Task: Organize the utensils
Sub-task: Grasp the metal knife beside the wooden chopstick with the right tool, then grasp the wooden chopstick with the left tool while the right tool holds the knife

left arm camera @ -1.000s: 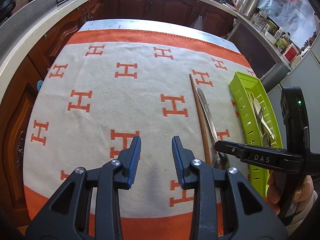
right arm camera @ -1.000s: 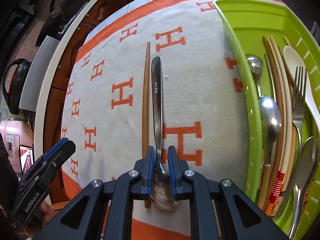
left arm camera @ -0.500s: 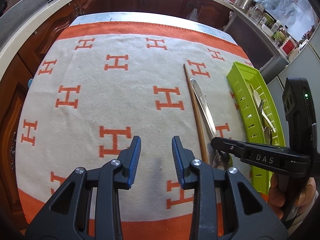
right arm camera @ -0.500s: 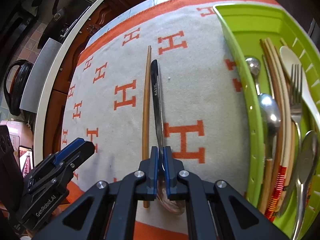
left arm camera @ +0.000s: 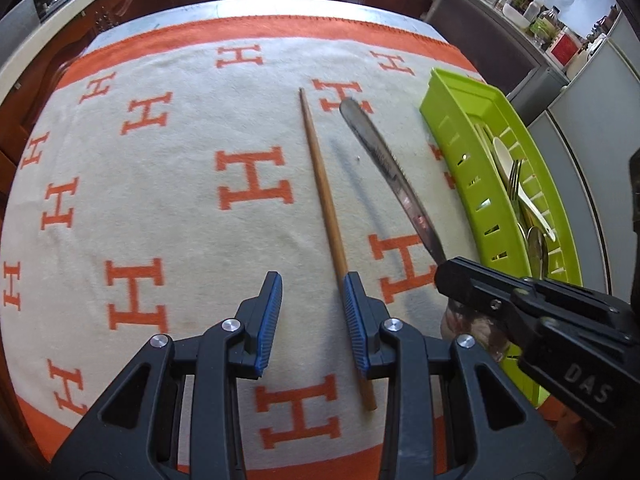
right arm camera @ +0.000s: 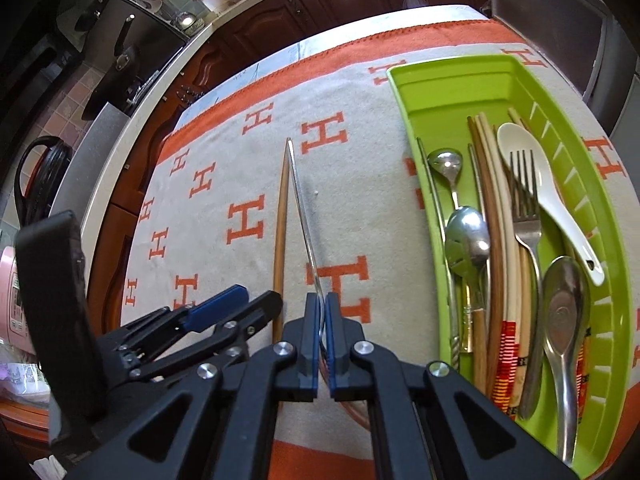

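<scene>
While the metal spoon [right arm camera: 306, 236] is pinched near its bowl by the right gripper [right arm camera: 321, 330] and raised off the blanket [left arm camera: 160, 208], the left gripper [left arm camera: 310, 320] is held spread beside the chopstick [left arm camera: 326, 216]. Transfer into the green tray [right arm camera: 444, 92], well right, is judged next.

Open cloth-covered tabletop [left arm camera: 160, 208] spreads wide on the left, while to the right the wooden chopstick [left arm camera: 326, 216], the lifted metal spoon [left arm camera: 392, 176] and the right hand-held gripper [left arm camera: 444, 276] crowd the strip before the green utensil tray [left arm camera: 464, 152], whose near half is filled with cutlery.
</scene>
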A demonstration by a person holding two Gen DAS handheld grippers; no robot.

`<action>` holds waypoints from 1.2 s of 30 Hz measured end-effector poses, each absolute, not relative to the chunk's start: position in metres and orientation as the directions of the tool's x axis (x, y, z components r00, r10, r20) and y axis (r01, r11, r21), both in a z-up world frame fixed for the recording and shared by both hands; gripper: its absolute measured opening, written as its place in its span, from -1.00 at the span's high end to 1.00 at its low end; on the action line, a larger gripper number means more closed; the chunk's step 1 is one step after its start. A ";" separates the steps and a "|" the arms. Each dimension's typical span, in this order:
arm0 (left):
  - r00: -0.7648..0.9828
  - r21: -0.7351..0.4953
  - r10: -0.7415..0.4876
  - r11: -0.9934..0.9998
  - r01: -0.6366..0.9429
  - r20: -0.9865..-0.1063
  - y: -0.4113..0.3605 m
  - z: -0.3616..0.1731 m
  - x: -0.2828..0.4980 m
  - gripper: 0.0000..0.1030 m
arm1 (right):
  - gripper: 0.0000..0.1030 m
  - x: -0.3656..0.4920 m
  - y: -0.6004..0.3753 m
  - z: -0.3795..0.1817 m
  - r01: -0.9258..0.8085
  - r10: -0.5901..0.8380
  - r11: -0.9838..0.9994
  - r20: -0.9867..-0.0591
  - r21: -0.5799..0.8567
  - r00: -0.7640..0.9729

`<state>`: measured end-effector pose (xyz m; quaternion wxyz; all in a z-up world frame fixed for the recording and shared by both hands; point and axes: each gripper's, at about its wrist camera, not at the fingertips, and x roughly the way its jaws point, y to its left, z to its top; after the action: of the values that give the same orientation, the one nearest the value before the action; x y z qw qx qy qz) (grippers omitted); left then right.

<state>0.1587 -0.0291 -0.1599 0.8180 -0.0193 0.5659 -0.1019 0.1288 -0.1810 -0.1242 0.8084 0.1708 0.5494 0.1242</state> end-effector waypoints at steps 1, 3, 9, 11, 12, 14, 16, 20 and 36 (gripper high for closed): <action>0.341 -0.150 -0.192 0.978 0.145 -0.920 -0.031 -0.162 0.159 0.43 | 0.96 0.128 -0.183 -0.123 -0.010 0.393 0.907 -0.841 0.420 0.371; 0.349 -0.120 -0.164 0.982 0.145 -0.923 -0.037 -0.164 0.160 0.43 | 0.96 0.127 -0.188 -0.121 -0.005 0.404 0.900 -0.833 0.435 0.379; 0.364 -0.063 -0.106 0.990 0.128 -0.925 -0.048 -0.167 0.161 0.45 | 0.96 0.123 -0.194 -0.120 0.005 0.423 0.887 -0.818 0.462 0.391; 0.371 -0.029 -0.073 0.992 0.121 -0.926 -0.049 -0.166 0.161 0.64 | 0.96 0.122 -0.197 -0.120 0.010 0.428 0.883 -0.814 0.469 0.394; 0.376 -0.017 -0.058 0.993 0.113 -0.925 -0.049 -0.167 0.162 0.77 | 0.96 0.121 -0.198 -0.120 0.011 0.431 0.881 -0.812 0.473 0.394; 0.374 -0.030 -0.064 0.995 0.096 -0.925 -0.045 -0.167 0.163 0.91 | 0.96 0.120 -0.200 -0.120 0.017 0.436 0.877 -0.809 0.481 0.395; 0.366 -0.052 -0.080 0.995 0.085 -0.927 -0.037 -0.166 0.164 0.91 | 0.96 0.119 -0.202 -0.119 0.019 0.440 0.874 -0.806 0.486 0.396; 0.363 -0.061 -0.086 0.995 0.079 -0.928 -0.034 -0.166 0.163 0.92 | 0.96 0.117 -0.204 -0.119 0.024 0.444 0.870 -0.803 0.492 0.398; 0.380 -0.080 -0.090 0.996 0.043 -0.921 -0.013 -0.152 0.142 0.92 | 0.96 0.114 -0.199 -0.123 0.020 0.458 0.865 -0.804 0.502 0.378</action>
<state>0.1420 -0.0132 -0.1519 0.8303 -0.0211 0.5555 -0.0401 0.1138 -0.1986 -0.1232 0.8000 0.2213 0.5407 0.1370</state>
